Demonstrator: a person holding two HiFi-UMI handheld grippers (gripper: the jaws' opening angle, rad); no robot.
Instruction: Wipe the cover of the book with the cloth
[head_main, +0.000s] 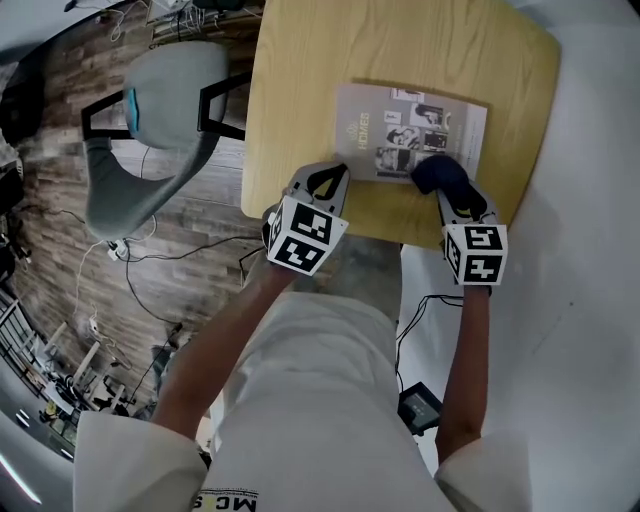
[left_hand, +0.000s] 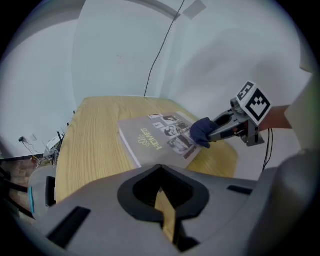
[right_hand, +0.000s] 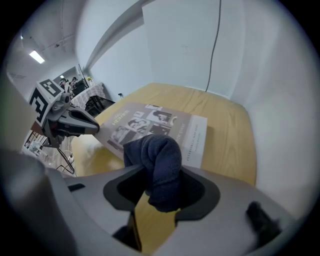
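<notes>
the right gripper (head_main: 450, 190) is clamped on a bunched dark blue cloth (head_main: 440, 172), with the wad bulging out ahead of its jaws so that soft fabric meets the book (head_main: 410, 130), not the hard tips. the cloth rests on the near right corner of the cover, which looks like a place to begin or end a wiping stroke. the book lies flat, cover up, on the near right part of a pale wooden table (head_main: 300, 80), close to the edge where both grippers can reach it. the left gripper (head_main: 333, 178) has its jaws closed on nothing and points at the near left corner of the book, probably to steady it against sliding, though actual contact cannot be made out. the tabletop is smooth and otherwise bare, set into a corner of plain white walls (left_hand: 125, 50) with a thin cable (left_hand: 160, 55) running up one. to the left stand a grey chair (head_main: 160, 110) and a dark plank floor (head_main: 60, 180) with loose wires.
</notes>
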